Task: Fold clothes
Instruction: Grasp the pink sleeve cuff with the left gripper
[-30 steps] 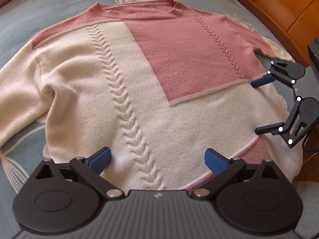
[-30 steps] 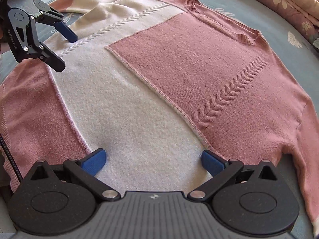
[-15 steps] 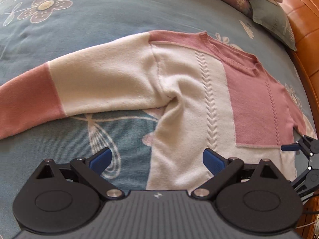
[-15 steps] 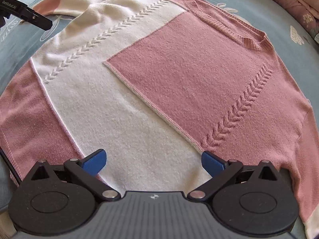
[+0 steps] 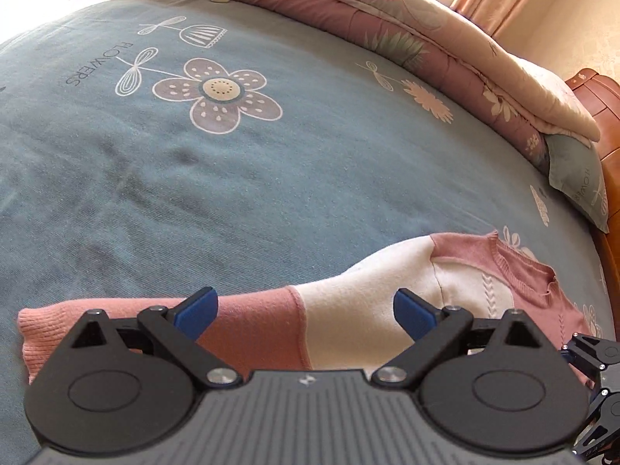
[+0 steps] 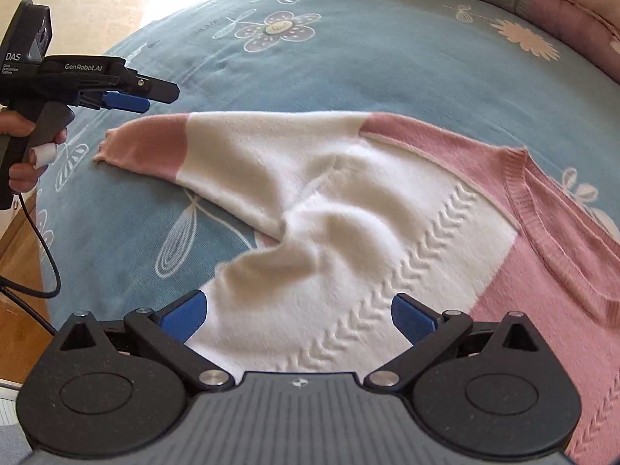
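Observation:
A pink and cream knitted sweater (image 6: 348, 201) lies flat, front up, on a blue flowered bedsheet (image 6: 387, 62). Its left sleeve (image 6: 217, 147) stretches out to the side and ends in a pink cuff (image 6: 128, 143). My left gripper (image 5: 304, 316) is open just above that sleeve (image 5: 341, 302), one finger over the pink part and one over the cream part. From the right wrist view the left gripper (image 6: 159, 95) hovers beyond the cuff, apart from it. My right gripper (image 6: 296, 316) is open over the cream body panel near the cable stitch, holding nothing.
A folded quilt (image 5: 426, 38) and a pillow (image 5: 581, 182) lie along the far side of the bed by a wooden headboard (image 5: 596, 108). A hand (image 6: 19, 170) holds the left gripper, whose cable (image 6: 42, 255) hangs beside the bed over the wooden floor (image 6: 15, 263).
The left gripper has swung left from the sweater's body out to the left sleeve near the cuff. The right gripper has turned toward the left armpit area. Both stayed open.

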`<state>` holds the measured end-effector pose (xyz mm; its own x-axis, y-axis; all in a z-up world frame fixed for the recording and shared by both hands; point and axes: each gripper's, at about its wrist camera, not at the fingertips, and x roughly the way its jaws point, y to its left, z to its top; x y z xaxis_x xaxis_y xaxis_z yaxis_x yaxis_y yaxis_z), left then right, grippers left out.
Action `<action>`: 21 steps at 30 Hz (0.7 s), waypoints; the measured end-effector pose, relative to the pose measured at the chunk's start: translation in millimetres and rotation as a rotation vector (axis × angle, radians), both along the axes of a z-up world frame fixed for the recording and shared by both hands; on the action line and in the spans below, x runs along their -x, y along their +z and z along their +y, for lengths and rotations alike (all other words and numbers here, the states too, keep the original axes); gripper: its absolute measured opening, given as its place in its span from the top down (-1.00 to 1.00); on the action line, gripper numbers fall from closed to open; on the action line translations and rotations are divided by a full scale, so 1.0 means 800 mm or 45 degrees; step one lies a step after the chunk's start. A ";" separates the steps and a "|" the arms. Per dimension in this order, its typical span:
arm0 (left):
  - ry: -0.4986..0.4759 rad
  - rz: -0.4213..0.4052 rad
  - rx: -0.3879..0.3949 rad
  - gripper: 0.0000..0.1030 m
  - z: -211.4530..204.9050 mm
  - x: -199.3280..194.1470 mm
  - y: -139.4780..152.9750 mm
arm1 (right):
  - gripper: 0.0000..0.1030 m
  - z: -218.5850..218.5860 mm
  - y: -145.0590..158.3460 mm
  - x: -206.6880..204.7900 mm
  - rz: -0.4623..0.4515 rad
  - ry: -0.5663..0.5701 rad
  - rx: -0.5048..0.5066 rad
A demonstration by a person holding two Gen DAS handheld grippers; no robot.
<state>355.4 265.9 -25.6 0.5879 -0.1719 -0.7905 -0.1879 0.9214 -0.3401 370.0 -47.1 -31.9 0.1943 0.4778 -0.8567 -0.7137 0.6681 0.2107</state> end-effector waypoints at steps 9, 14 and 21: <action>-0.053 0.084 0.108 -0.87 0.096 -0.007 -0.022 | -1.00 0.190 -0.003 -0.083 -0.064 0.287 -0.128; -0.121 0.133 0.241 -0.87 0.118 0.000 -0.036 | -1.00 0.242 -0.025 -0.083 0.007 0.437 -0.053; -0.156 0.253 0.319 -0.87 0.111 0.034 -0.050 | -1.00 0.219 -0.025 -0.050 0.095 0.452 0.025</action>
